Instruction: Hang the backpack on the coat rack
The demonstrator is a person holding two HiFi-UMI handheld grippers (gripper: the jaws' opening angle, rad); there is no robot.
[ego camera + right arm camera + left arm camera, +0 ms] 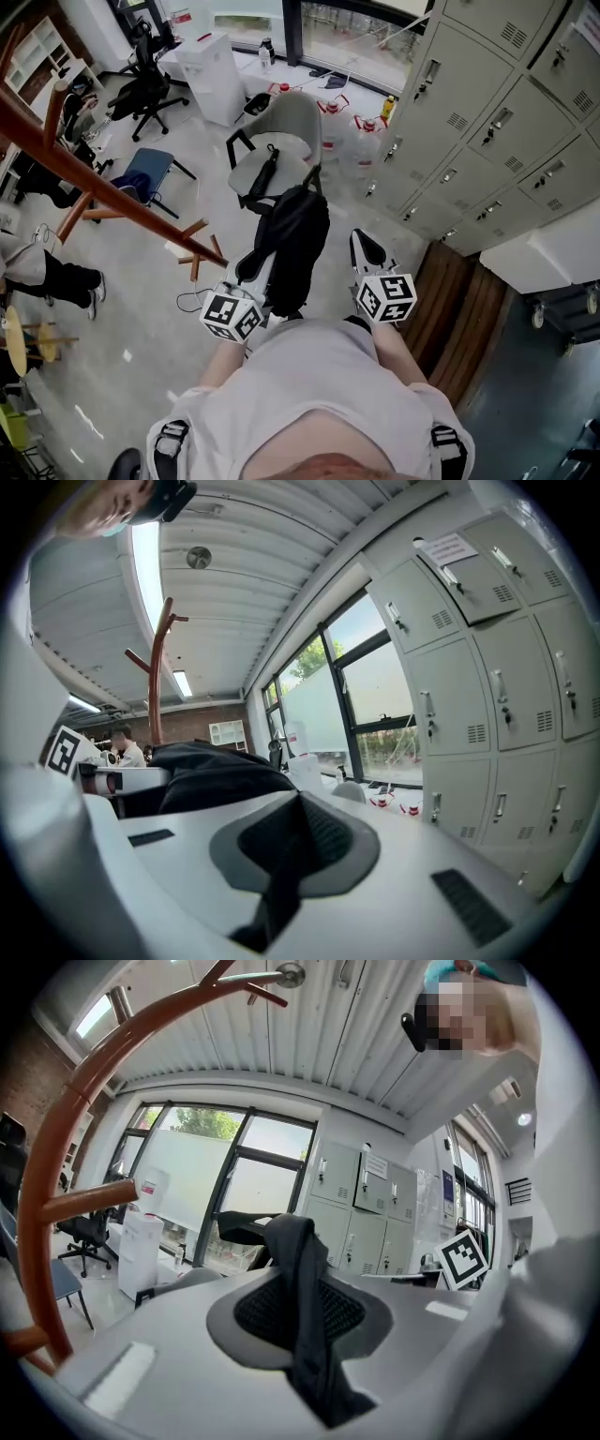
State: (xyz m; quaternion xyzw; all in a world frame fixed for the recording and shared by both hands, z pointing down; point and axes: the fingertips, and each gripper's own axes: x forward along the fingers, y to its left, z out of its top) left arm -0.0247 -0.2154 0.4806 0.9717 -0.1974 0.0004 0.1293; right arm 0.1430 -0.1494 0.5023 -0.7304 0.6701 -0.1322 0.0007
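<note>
The black backpack [295, 239] hangs in the air in front of me, between my two grippers. My left gripper [250, 269] is shut on one of its black straps [305, 1288], which stands up out of the jaws in the left gripper view. In the right gripper view, my right gripper [298, 808] is shut on a thin dark strap, with the bag's body [206, 766] just to its left. The red-brown wooden coat rack [94, 183] stands to the left, its pole slanting across the head view. It also shows as a curved pole [56, 1147] and as a far upright [155, 667].
A grey chair [281, 141] stands just beyond the backpack. Grey lockers [506, 122] line the right side. A blue chair [145, 173] and a black office chair [145, 89] are at the left. A person's legs [47, 272] show at the left edge.
</note>
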